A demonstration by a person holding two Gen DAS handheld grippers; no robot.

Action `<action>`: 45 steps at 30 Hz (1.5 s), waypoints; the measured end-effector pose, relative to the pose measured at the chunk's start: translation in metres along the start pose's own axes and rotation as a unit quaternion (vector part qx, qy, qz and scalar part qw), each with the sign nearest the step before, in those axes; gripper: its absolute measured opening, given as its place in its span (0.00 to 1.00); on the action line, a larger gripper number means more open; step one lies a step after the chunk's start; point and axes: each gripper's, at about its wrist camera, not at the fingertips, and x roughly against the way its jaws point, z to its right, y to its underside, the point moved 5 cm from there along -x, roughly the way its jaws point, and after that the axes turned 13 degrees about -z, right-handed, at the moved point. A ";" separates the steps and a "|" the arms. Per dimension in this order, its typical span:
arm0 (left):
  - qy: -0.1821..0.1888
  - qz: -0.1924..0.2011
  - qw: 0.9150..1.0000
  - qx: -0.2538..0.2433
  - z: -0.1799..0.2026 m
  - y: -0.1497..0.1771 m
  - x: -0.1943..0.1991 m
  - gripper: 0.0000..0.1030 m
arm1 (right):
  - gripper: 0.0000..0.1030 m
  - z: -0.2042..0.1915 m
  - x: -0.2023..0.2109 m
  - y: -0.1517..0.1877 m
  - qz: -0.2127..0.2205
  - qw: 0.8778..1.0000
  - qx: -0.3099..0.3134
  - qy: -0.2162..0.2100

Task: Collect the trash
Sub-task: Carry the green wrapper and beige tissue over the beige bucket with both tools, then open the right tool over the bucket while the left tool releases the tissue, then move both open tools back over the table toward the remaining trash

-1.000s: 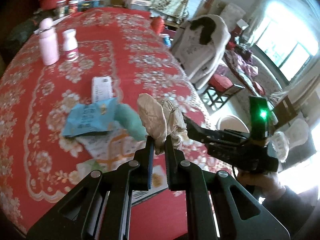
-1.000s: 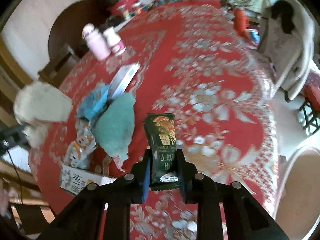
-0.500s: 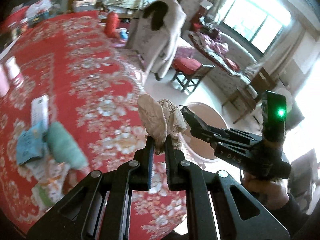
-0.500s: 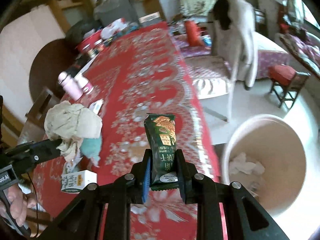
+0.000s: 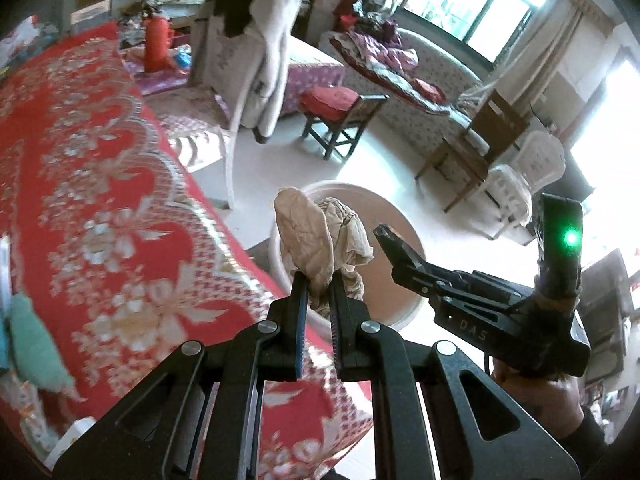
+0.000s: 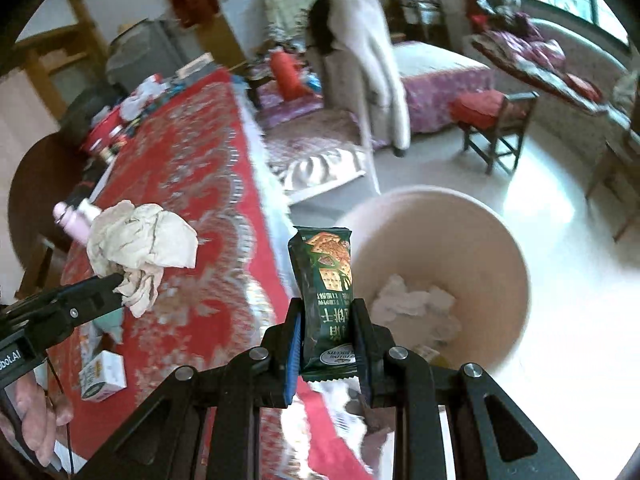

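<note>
"DAS" on right gripper (image 5: pixel 387 237); "BISCUITS" on green wrapper (image 6: pixel 326 276).

Strong daylight is admitted through the windows (image 5: pixel 472 4), and glare is thrown across the pale floor (image 6: pixel 560 248). The red tablecloth (image 5: pixel 80 184) is smeared by motion blur. Fisheye bending and dark vignetting are seen at the edges.

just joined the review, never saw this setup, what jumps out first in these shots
Each gripper carries a piece of trash: the left gripper is clamped on a crumpled beige tissue, and the right gripper pinches a dark green cracker packet. Just past the packet, on the floor by the table edge, stands a pale round bin with white paper already inside. The bright red floral tablecloth fills the left side of both views.
</note>
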 end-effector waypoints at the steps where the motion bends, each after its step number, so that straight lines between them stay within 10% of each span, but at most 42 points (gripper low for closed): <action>1: 0.001 -0.005 1.000 -0.003 0.004 -0.004 -0.008 0.08 | 0.21 0.009 -0.002 0.001 -0.003 1.000 -0.009 0.001; 23: 0.052 -0.051 0.997 0.020 0.018 -0.033 -0.096 0.09 | 0.33 0.093 -0.038 -0.006 -0.049 0.995 -0.089 0.025; 25: 0.052 -0.057 0.997 0.022 0.016 -0.033 -0.099 0.12 | 0.48 0.097 -0.040 -0.006 -0.045 0.994 -0.100 0.025; 32: 0.056 -0.047 0.997 0.034 0.010 -0.029 -0.092 0.41 | 0.48 0.097 -0.043 -0.005 -0.051 0.993 -0.104 0.020; 45: 0.004 -0.020 0.999 0.047 -0.010 -0.011 -0.058 0.41 | 0.48 0.070 -0.042 -0.003 -0.053 0.995 -0.085 0.011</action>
